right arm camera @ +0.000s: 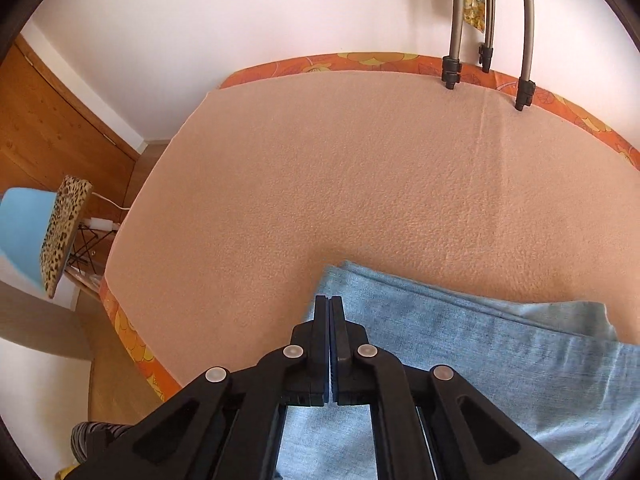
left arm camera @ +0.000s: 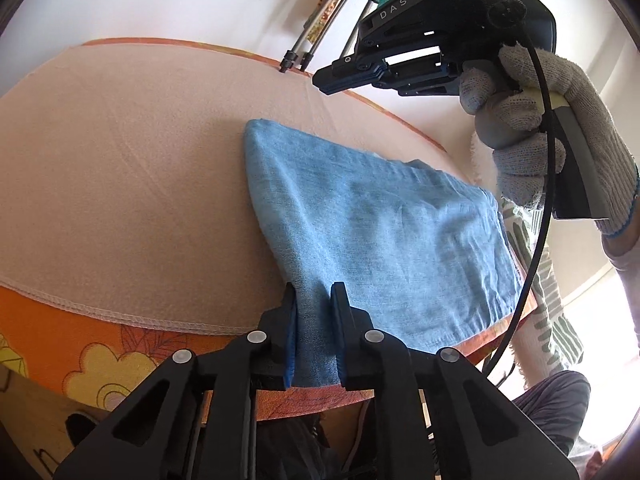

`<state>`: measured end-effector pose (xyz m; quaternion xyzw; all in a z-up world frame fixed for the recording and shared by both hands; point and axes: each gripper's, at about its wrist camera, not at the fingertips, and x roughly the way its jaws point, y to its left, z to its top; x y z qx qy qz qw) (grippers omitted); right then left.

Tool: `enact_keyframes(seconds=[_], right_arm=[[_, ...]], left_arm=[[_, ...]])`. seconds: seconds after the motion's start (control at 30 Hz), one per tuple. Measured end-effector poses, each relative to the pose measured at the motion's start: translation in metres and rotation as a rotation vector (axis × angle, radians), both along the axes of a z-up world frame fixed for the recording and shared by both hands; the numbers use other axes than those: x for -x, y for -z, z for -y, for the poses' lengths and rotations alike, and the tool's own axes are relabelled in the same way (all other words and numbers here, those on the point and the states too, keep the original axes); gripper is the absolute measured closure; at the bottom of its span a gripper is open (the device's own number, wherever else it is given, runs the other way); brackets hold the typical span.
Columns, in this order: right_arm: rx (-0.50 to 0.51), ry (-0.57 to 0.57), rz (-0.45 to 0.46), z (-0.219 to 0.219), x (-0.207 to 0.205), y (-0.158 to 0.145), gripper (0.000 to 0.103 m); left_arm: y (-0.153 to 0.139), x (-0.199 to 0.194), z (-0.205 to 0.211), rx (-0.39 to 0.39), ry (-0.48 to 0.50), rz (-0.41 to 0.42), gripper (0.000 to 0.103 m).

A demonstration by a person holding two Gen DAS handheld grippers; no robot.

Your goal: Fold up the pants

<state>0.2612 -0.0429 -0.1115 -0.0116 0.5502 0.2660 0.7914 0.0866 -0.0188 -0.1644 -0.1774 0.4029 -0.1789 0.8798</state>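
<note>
Pants (left arm camera: 384,232) of pale blue denim lay folded on the peach blanket (left arm camera: 120,184). Left gripper (left arm camera: 314,300) was clamped on their near edge; right gripper (right arm camera: 329,312) hung above them, fingers together, empty.

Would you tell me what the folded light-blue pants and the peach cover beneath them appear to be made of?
The folded light-blue pants look like soft, faded denim or a thin woven cotton: matte, mottled, finely creased. The peach cover looks like fleece: a nubby, pilled, matte surface with a stitched hem in the left wrist view.
</note>
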Motion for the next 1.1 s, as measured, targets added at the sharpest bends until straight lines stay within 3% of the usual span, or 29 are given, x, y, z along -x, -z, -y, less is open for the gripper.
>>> enact_keyframes(seconds=[0.07,0.1,0.13,0.27,0.47,0.5,0.57,0.63,0.7,1.1], right_arm=[[0.036,-0.01,-0.015,-0.003,-0.01,-0.002,0.085],[0.058,-0.025,-0.012,-0.006,-0.009,-0.001,0.064],[0.081,-0.045,-0.007,-0.01,-0.008,0.0,0.059],[0.137,-0.135,-0.046,-0.035,0.001,0.012,0.058],[0.318,-0.195,-0.061,-0.066,0.009,0.043,0.055],[0.345,-0.192,-0.053,-0.069,0.009,0.045,0.056],[0.358,-0.18,-0.046,-0.069,0.009,0.045,0.072],[0.314,-0.175,-0.047,-0.063,0.008,0.038,0.091],[0.287,-0.153,-0.036,-0.053,0.007,0.028,0.1],[0.108,-0.019,0.082,0.038,0.014,-0.048,0.103]], left_arm=[[-0.005,0.002,0.002,0.012,-0.006,0.021,0.091],[-0.008,0.001,0.007,0.015,-0.007,0.032,0.091],[-0.01,0.002,0.009,0.016,-0.002,0.043,0.091],[-0.018,0.003,0.02,0.008,0.014,0.08,0.093],[-0.027,0.006,0.027,0.002,0.039,0.111,0.093],[-0.028,0.007,0.027,0.007,0.041,0.113,0.093],[-0.031,0.007,0.028,0.019,0.049,0.119,0.094],[-0.036,0.009,0.028,0.03,0.059,0.129,0.094],[-0.042,0.01,0.028,0.04,0.07,0.141,0.095],[-0.089,0.014,0.078,0.031,0.193,0.262,0.097]])
